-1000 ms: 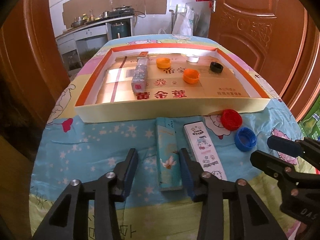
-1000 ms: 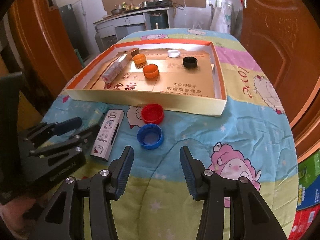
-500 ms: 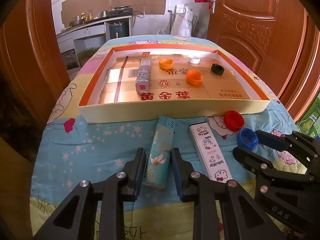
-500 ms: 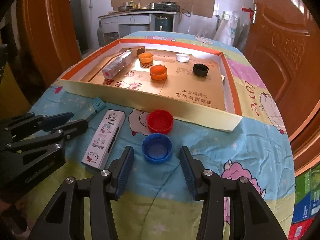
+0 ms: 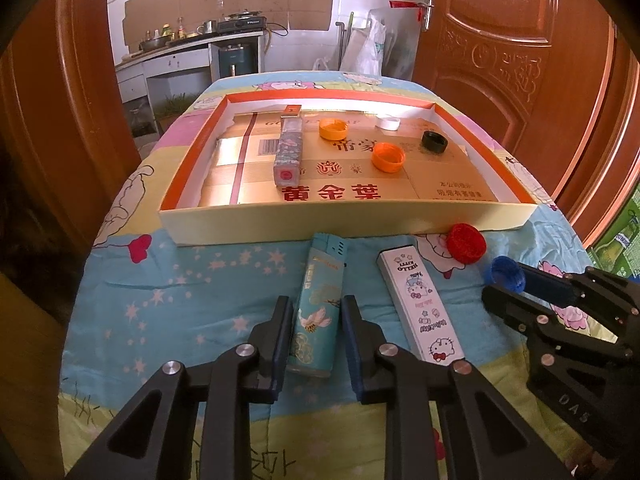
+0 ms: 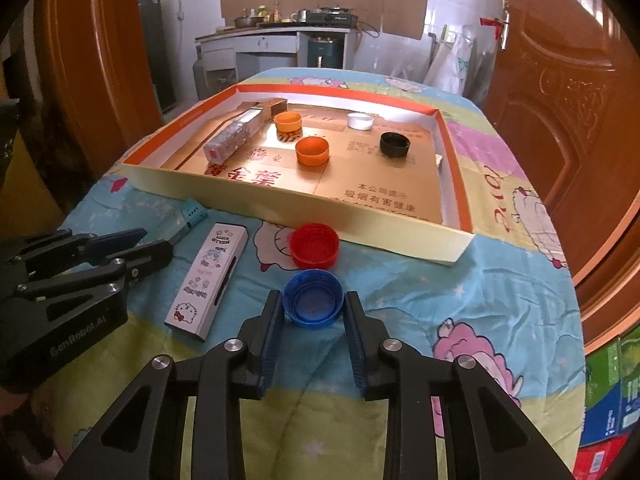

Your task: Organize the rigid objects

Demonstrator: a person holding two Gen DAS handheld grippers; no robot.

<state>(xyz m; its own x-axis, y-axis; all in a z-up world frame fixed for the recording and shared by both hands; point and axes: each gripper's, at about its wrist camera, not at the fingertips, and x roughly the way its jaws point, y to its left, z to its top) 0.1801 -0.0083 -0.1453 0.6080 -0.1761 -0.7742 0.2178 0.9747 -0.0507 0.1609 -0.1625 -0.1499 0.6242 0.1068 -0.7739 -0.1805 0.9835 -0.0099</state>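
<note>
A teal lighter (image 5: pixel 318 304) lies on the tablecloth, and my left gripper (image 5: pixel 316 312) is shut on its lower half. A white Hello Kitty lighter (image 5: pixel 418 304) lies to its right and also shows in the right wrist view (image 6: pixel 210 280). My right gripper (image 6: pixel 314 304) is closed around a blue bottle cap (image 6: pixel 313 298), fingers touching its sides. A red cap (image 6: pixel 314 246) sits just beyond it. The cardboard tray (image 5: pixel 344 220) holds a patterned lighter (image 5: pixel 288 150), two orange caps (image 5: pixel 387 157), a white cap (image 5: pixel 389 123) and a black cap (image 5: pixel 434 142).
The tray's near wall (image 6: pixel 280 204) stands just beyond the loose objects. Wooden doors (image 5: pixel 500 40) flank the table on both sides. Green cartons (image 6: pixel 616 380) sit on the floor at the right. A kitchen counter (image 6: pixel 272 36) is at the back.
Both grippers moved forward and closed: the left onto the teal lighter, the right around the blue cap, which earlier lay ahead of its open fingers.
</note>
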